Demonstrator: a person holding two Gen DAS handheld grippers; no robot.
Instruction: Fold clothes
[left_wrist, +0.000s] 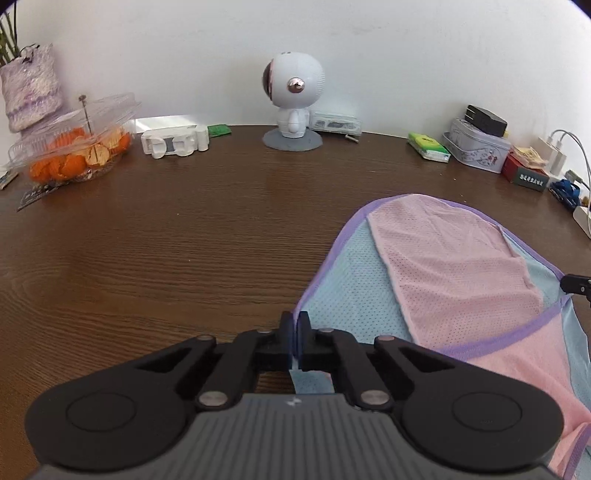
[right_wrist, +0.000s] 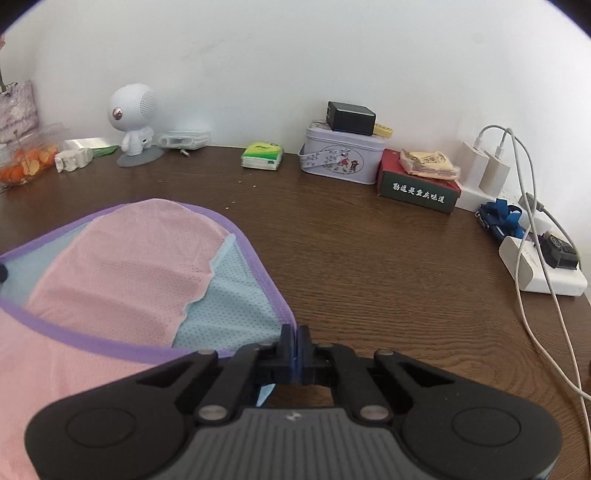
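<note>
A pink and light-blue mesh garment (left_wrist: 454, 273) with purple trim lies on the brown wooden table (left_wrist: 166, 240). My left gripper (left_wrist: 294, 325) is shut on the garment's left purple-trimmed edge. My right gripper (right_wrist: 295, 338) is shut on the garment's (right_wrist: 122, 273) right purple-trimmed edge. The tip of the right gripper shows at the far right of the left wrist view (left_wrist: 576, 283). The garment is spread between the two grippers, its rounded pink part pointing away from me.
Along the back wall stand a white robot figure (left_wrist: 291, 103), a clear box of orange peels (left_wrist: 74, 147), a white plastic part (left_wrist: 173, 142), a tissue pack (right_wrist: 262, 155), a tin (right_wrist: 340, 158), a red box (right_wrist: 417, 184), chargers and cables (right_wrist: 524, 206).
</note>
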